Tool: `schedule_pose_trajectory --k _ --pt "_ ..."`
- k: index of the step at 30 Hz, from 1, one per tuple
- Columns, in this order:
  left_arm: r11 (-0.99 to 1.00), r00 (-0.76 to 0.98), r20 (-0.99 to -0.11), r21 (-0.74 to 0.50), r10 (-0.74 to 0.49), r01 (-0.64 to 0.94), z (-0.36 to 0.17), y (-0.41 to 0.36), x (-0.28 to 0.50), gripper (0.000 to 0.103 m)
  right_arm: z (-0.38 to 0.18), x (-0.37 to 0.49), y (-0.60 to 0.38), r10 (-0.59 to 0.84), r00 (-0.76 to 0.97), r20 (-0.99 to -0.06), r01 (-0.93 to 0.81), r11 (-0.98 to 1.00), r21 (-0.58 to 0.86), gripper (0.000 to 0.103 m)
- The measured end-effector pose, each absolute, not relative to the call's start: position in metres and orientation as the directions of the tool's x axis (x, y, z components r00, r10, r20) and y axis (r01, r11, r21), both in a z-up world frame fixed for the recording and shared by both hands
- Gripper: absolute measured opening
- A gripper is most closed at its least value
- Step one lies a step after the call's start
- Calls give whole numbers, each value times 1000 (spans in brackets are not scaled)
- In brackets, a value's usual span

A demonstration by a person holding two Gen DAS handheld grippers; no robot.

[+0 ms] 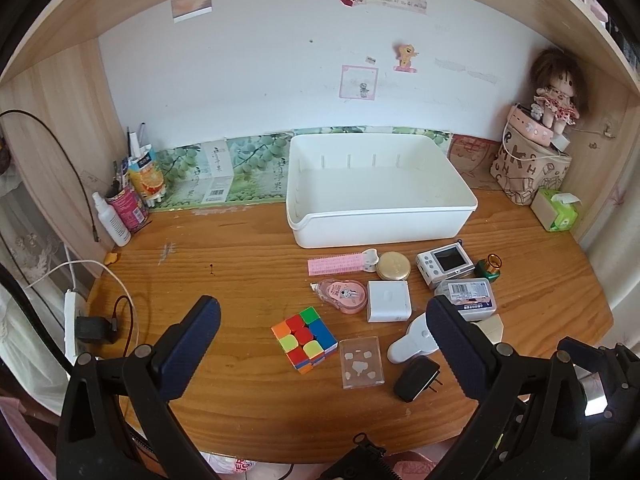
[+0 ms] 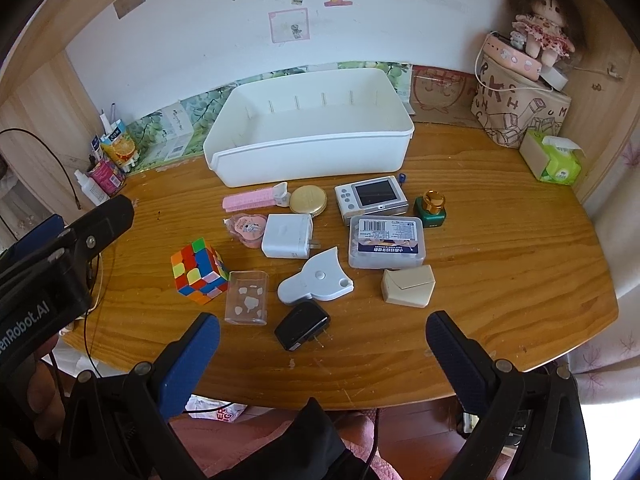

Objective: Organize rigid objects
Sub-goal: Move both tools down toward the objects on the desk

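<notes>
We hold both tools back over the desk's near edge, and neither grasps anything: the left gripper [image 1: 320, 336] has its fingers spread wide, and the right gripper [image 2: 322, 344] is equally released. The white bin [image 2: 320, 150] sits empty at the back, and everything to sort lies loose in front of it: Rubik's cube [image 2: 199, 272], clear plastic box [image 2: 246, 298], black charger [image 2: 303, 326], white charger [image 2: 287, 236], labelled plastic case [image 2: 386, 242], small handheld device [image 2: 371, 199], round gold compact [image 2: 308, 199] and green jar with gold cap [image 2: 430, 208]. The pieces sit close together, so we risk nudging a neighbour when closing on one. The slick clear box may slip from the pads, and the jar may topple if clipped.
</notes>
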State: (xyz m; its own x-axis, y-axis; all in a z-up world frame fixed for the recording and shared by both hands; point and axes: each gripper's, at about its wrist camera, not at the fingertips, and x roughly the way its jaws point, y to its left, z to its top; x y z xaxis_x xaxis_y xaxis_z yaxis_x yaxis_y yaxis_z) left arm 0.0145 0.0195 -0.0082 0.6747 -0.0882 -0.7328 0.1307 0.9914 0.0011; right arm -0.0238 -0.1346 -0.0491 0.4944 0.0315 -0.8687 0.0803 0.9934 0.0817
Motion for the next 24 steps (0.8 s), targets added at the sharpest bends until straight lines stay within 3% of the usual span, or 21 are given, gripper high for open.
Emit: schedule_pose_trajectory --k 11,24 --pt "971 615 -770 -25 -170 238 -21 18 31 102 -53 -30 -128 -25 474 -880 179 982 69 103" --pt "970 501 -855 -12 -136 243 -46 8 47 102 -64 -40 -144 -29 436 -900 268 958 99 103"
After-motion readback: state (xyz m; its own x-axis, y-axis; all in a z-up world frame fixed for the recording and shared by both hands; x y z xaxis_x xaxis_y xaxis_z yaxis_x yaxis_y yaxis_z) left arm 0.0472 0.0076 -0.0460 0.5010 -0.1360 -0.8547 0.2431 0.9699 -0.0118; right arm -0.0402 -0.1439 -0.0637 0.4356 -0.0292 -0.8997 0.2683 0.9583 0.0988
